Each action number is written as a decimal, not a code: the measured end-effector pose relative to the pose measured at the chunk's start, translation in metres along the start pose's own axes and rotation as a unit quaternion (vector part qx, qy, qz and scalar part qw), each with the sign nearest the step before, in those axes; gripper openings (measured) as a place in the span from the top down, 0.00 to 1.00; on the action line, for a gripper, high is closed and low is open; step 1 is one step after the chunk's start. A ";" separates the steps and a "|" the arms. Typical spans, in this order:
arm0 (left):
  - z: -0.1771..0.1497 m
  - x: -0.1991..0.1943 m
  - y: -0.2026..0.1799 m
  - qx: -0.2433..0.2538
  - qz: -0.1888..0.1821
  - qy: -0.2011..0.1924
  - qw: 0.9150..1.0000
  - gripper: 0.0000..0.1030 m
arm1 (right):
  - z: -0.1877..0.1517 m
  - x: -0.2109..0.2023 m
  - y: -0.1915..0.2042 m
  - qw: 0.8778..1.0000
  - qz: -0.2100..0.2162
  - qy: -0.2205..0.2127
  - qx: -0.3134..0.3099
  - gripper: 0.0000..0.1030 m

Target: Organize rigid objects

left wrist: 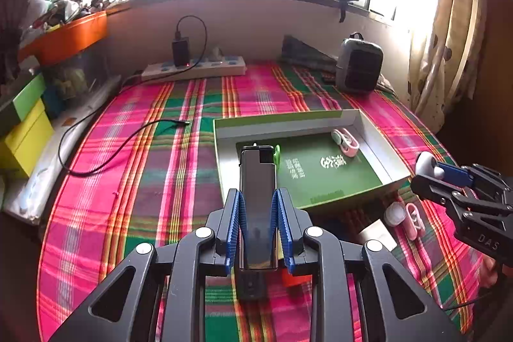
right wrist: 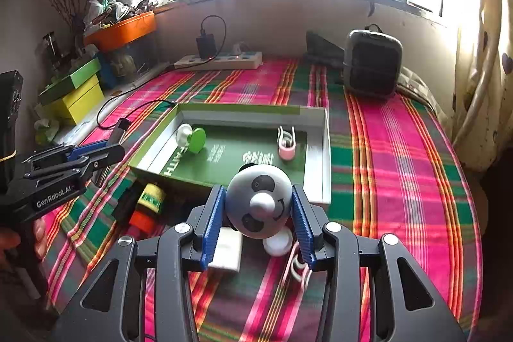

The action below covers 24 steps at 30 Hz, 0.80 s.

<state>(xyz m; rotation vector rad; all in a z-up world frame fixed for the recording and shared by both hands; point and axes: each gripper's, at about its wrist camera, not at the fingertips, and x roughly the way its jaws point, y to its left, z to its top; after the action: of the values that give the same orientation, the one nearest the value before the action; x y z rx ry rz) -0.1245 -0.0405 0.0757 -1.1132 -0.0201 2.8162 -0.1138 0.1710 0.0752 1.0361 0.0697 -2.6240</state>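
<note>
While two clips lie in the box (right wrist: 325, 156), left gripper (left wrist: 258, 207) clamps a lighter (left wrist: 258, 181), right gripper (right wrist: 256, 207) a panda toy (right wrist: 259, 201), leftovers nearby.

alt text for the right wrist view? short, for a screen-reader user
The right gripper clamps a grey ball-shaped panda toy above a pink-and-green plaid cloth. Just beyond lies an open green-lined box holding a green-and-white item and a pink clip. At left, the left gripper holds a dark lighter.
</note>
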 end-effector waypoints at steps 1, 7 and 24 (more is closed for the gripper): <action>0.001 0.001 -0.001 0.000 -0.001 0.000 1.000 0.78 | 0.003 0.002 0.000 1.000 0.000 0.001 -0.001 0.59; 0.013 0.014 -0.003 0.003 -0.014 0.002 1.000 0.78 | 0.019 0.018 -0.004 1.000 0.004 0.005 0.000 0.59; 0.019 0.071 -0.013 0.005 -0.028 0.044 0.999 0.78 | 0.061 0.088 0.001 0.999 0.019 0.040 -0.020 0.59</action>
<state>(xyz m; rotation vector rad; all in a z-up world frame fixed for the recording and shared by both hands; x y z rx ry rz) -0.1874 -0.0194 0.0422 -1.2121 -0.0288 2.7131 -0.2143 0.1362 0.0608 1.1181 0.1203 -2.5359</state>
